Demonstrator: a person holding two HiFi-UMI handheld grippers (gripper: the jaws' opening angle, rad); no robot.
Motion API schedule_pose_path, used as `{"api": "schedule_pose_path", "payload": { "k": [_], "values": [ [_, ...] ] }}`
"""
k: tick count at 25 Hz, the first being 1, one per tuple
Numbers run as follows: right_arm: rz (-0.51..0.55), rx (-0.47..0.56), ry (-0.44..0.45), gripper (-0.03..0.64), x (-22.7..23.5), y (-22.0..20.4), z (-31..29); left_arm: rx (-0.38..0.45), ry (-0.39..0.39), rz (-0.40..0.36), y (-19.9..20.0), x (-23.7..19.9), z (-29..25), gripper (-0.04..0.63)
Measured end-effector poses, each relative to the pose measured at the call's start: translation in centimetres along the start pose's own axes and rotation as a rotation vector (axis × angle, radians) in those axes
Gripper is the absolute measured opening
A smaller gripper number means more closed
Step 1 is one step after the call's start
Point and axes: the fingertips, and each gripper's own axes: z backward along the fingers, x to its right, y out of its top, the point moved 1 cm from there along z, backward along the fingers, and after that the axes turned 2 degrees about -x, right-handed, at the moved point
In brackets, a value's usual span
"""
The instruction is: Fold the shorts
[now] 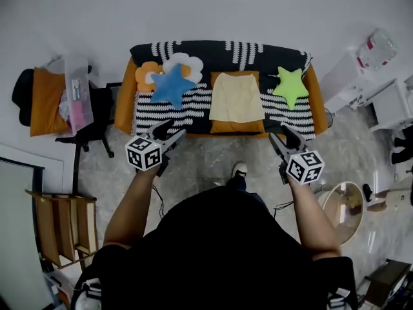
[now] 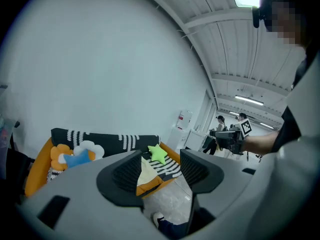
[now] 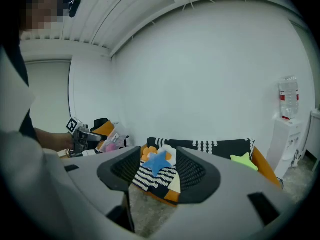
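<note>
I hold the left gripper (image 1: pixel 171 132) and right gripper (image 1: pixel 281 135) with jaws apart, both empty, just before the sofa (image 1: pixel 124 102); the shorts (image 1: pixel 237 97) lie mid-seat.

top (image 1: pixel 219 250): black, short-sleeved | left claw (image 1: pixel 175 129), right claw (image 1: pixel 279 133): grey, black ribbed pads (image 2: pixel 127 174) | cubes (image 1: pixel 143 154): white, black squares
</note>
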Motion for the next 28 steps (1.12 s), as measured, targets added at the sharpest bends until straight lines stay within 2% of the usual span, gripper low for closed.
{"api": "schedule_pose_path", "payload": {
  "k": [9,17,28],
  "values": [
    [-0.006,-0.043,0.046,0.236,4.3,-0.3,-5.5,-0.038,0.061,0.038,0.1,-2.7,-3.4,0.273],
    [-0.037,-0.097,0.088,0.236,10.9,-0.4,-10.3,-0.088,0.097,0.071,1.4,-3.9,-9.6,0.279],
    [-0.042,-0.136,0.130,0.238,19.4,2.1,-16.0,-0.114,0.173,0.139,3.3,-6.6,-16.0,0.288]
  ]
}}
